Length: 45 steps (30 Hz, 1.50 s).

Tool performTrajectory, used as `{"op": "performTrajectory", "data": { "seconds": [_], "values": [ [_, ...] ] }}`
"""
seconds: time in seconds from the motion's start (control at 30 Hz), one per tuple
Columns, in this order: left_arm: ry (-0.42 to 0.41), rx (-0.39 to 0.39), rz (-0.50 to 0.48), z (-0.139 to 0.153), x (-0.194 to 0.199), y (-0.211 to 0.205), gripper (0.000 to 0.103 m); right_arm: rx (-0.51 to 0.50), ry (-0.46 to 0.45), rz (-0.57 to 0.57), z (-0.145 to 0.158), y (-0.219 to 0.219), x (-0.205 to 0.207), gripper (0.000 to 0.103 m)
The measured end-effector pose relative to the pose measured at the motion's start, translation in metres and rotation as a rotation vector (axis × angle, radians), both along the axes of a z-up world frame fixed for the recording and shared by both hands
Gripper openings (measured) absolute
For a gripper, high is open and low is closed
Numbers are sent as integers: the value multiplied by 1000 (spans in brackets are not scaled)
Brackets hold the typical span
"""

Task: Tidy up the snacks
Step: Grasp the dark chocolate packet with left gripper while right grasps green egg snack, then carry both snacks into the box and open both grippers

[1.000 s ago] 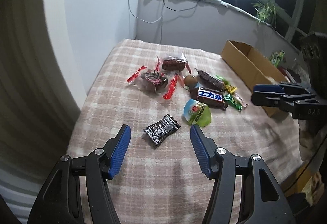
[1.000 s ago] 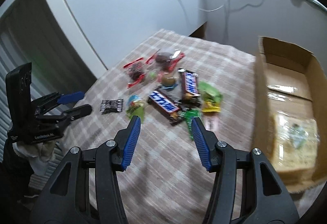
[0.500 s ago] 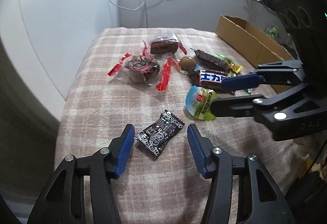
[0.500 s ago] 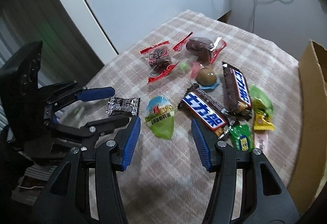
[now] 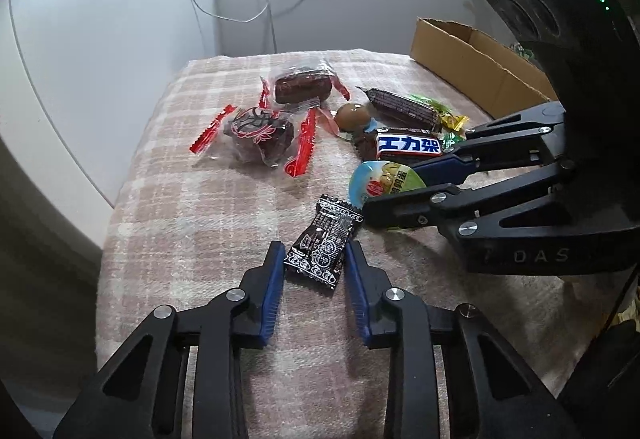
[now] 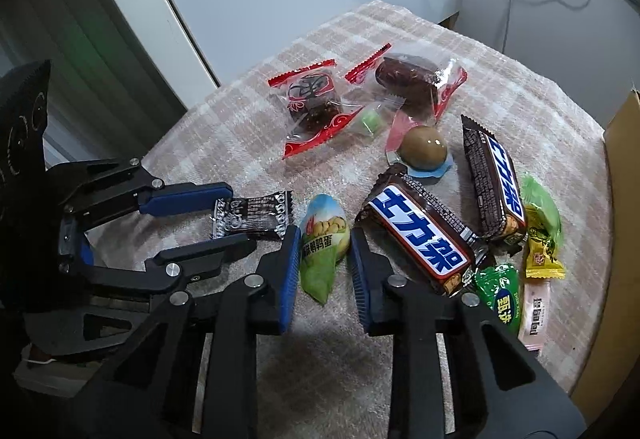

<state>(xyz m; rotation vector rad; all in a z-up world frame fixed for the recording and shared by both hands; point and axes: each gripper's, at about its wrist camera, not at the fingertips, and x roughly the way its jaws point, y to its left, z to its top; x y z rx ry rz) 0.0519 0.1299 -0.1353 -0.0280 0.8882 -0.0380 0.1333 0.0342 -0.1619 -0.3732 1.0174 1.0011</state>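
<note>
The left gripper (image 5: 314,265) is bracketing the black candy sachet (image 5: 323,241), jaws narrowly apart, not clearly clamping. The right gripper (image 6: 325,249) is straddling the green quail-egg packet (image 6: 325,239) likewise. Both packets are lying on the plaid cloth (image 5: 192,231); the crowded fingers are risking a collision, or thin foil slipping out.

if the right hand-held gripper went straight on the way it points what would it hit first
The green snack packet, which already lies between the open fingers of the right hand-held gripper. Beyond it, probably the black candy wrapper, though depth is unclear.
</note>
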Motion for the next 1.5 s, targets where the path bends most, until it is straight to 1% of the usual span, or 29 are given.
{"op": "performTrajectory", "data": {
  "seconds": [0.1,0.17,0.37,0.5,0.6,0.67,0.77,0.9,0.93,1.0,1.1,1.23,1.37,1.5],
  "values": [
    [1,6,-4,0,1,-2,28,4,-4,-6,0,0,-1,25],
    [0,5,-4,1,1,-2,24,12,1,-13,0,-2,0,25],
    [-2,15,-7,1,1,-6,24,24,4,-29,1,-8,0,25],
    [-15,-2,4,5,-1,-5,19,38,1,-40,4,-15,-2,25],
    [-23,-14,7,7,-4,-3,19,56,-7,-46,11,-22,-4,24],
    [-26,-9,20,7,-4,-3,13,61,-18,-58,13,-24,-5,24],
    [-29,-42,28,10,-5,0,12,82,-20,-69,19,-30,-7,24],
    [-41,-48,40,14,-10,1,12,111,-42,-87,29,-41,-9,24],
    [-44,-49,48,15,-11,2,12,119,-46,-94,31,-45,-9,24],
    [-53,-74,61,18,-14,5,12,136,-55,-107,37,-53,-10,24],
    [-89,-107,69,33,-22,5,12,171,-68,-124,49,-72,-13,24],
    [-126,-121,65,48,-18,-1,12,214,-92,-157,69,-97,-15,24],
    [-176,-146,41,66,-8,-14,12,232,-127,-210,90,-127,-10,24],
    [-215,-166,8,79,7,-31,12,236,-163,-269,106,-160,3,24]
  ]
}}
